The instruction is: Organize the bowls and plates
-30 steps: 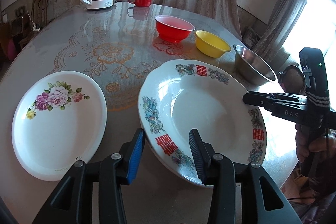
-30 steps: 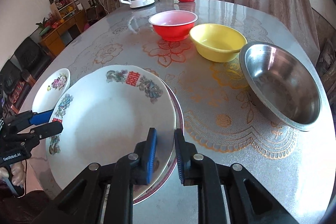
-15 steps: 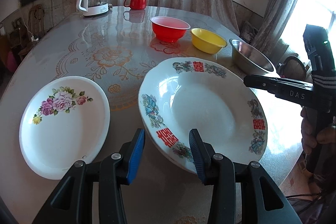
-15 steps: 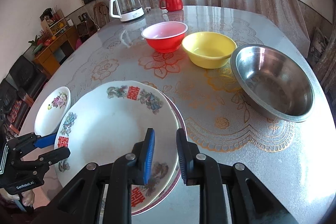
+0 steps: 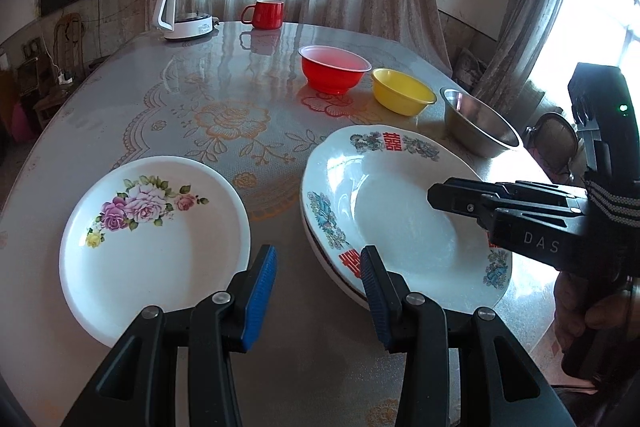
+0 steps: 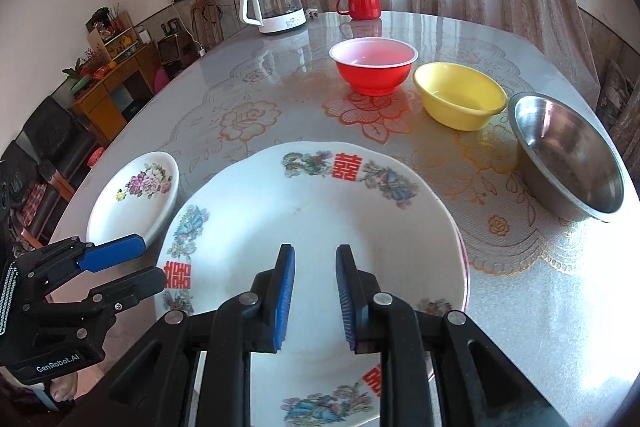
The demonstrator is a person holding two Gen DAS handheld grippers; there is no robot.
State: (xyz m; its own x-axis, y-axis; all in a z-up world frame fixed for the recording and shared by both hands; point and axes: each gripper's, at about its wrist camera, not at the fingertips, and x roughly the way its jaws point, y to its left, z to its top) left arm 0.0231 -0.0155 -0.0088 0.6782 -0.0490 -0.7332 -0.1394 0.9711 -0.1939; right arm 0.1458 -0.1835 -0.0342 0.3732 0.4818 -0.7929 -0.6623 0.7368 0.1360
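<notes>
A large white plate with red characters [image 6: 320,211] lies on top of another plate near the table's front edge, also visible as the large plate [image 5: 400,211]. My right gripper [image 6: 316,255] hovers above its well, jaws a narrow gap apart with nothing between them; it enters as the right gripper [image 5: 434,193] from the right. My left gripper [image 5: 318,255] is open over bare table between this stack and a floral plate [image 5: 156,243]. Behind stand a red bowl [image 5: 334,69], a yellow bowl [image 5: 402,97] and a steel bowl [image 5: 480,125].
A white kettle [image 5: 186,7] and a red mug [image 5: 266,14] stand at the far side of the round table [image 5: 224,123]. A person's hand [image 5: 592,307] grips the right tool. The table's rim runs just beyond the steel bowl [image 6: 568,155].
My right gripper shifted sideways from the big plate's near rim to above its middle, and its jaws parted slightly. The left gripper drew back a little; plates and bowls stayed put.
</notes>
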